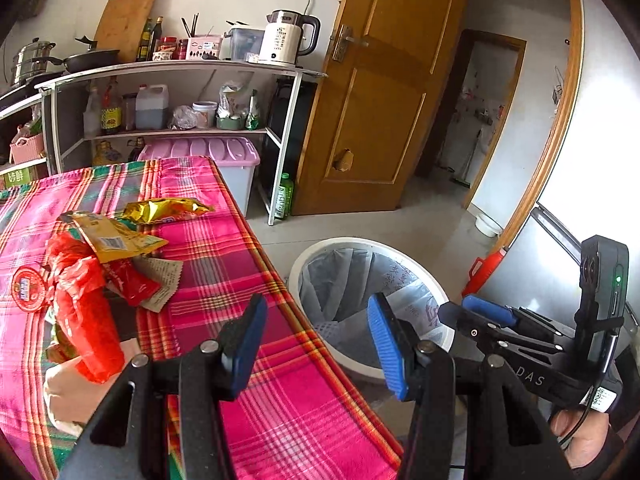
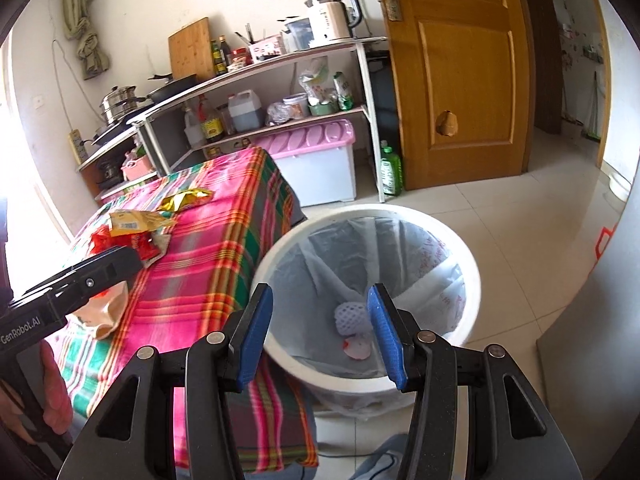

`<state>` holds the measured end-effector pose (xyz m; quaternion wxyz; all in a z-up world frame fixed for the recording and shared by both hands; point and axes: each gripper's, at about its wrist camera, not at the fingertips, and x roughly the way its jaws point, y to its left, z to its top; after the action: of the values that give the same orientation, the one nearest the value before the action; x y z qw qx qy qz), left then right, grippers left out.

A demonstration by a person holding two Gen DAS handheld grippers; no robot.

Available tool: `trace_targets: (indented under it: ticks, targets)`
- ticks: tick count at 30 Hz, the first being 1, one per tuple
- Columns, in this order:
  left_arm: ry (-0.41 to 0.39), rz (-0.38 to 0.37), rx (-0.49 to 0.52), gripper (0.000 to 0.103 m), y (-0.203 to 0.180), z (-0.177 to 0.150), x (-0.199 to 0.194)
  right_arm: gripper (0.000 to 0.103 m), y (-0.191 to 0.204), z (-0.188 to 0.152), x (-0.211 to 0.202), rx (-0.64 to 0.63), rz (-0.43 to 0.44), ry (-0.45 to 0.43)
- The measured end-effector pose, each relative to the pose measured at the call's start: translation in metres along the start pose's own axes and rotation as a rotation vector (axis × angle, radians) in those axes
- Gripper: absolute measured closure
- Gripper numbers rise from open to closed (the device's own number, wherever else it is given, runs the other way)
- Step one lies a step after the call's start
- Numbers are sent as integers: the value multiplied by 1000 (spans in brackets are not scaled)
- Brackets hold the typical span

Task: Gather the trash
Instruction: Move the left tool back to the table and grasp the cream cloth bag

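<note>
Trash lies in a pile on the pink plaid tablecloth [image 1: 248, 264]: a red plastic bag [image 1: 86, 312], a yellow wrapper [image 1: 116, 238], a gold foil packet [image 1: 168, 209] and a red sachet [image 1: 134, 284]. The pile also shows in the right wrist view [image 2: 136, 228]. A white bin [image 2: 472, 276] with a clear liner stands on the floor by the table; white foam netting [image 2: 350, 318] lies inside. My left gripper [image 1: 318, 344] is open and empty over the table edge. My right gripper [image 2: 320, 332] is open and empty above the bin; it also shows in the left wrist view [image 1: 476, 314].
A shelf unit [image 1: 180, 96] with bottles, pans and a kettle [image 1: 286, 38] stands behind the table. A pink-lidded storage box [image 1: 224, 152] sits under it. A wooden door [image 1: 384, 92] stands open to the right. A green bottle [image 2: 390, 170] is on the floor.
</note>
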<state>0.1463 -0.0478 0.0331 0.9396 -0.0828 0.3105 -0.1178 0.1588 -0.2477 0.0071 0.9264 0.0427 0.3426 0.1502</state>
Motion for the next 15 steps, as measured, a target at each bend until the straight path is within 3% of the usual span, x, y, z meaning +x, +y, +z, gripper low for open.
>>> trace_targets:
  ticks: [15]
  targets:
    - [-58,140,-56,49,48,-30,-56,52,72,-12,1,-113,109,42]
